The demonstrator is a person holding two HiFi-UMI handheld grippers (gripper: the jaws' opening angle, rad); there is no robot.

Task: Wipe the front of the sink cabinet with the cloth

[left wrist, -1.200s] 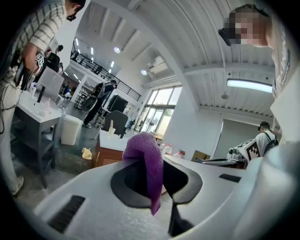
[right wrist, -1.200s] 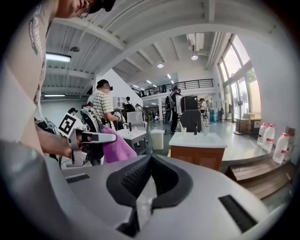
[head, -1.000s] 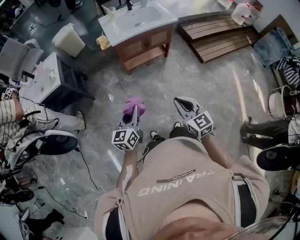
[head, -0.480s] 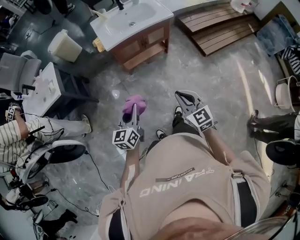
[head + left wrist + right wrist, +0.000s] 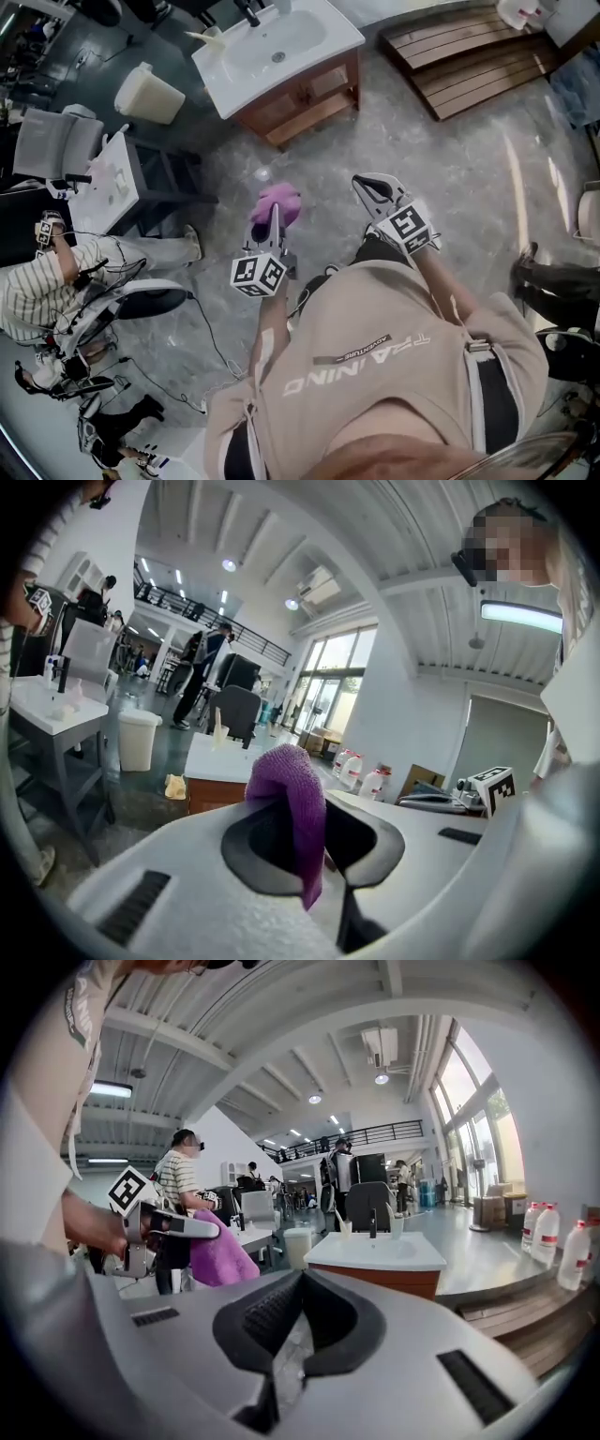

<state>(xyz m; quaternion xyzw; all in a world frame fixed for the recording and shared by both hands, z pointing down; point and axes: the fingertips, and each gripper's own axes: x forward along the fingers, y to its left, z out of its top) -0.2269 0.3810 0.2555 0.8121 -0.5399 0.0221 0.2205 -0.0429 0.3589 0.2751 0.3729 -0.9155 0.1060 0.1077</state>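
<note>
Grey stone floor (image 5: 441,159) runs under everything. Nearest me, my left gripper (image 5: 273,217) has its jaws clamped on the purple cloth (image 5: 279,199) — a fold bulges past the tips and hangs down between them. Just beside it, my right gripper (image 5: 368,186) holds its jaws closed together with nothing between. Farther ahead stands the wooden sink cabinet (image 5: 305,94) under its white basin (image 5: 281,42) — the cloth is well apart from the cabinet front.

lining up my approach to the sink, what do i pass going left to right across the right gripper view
purple cloth → white bin → sink cabinet → water bottles
</note>
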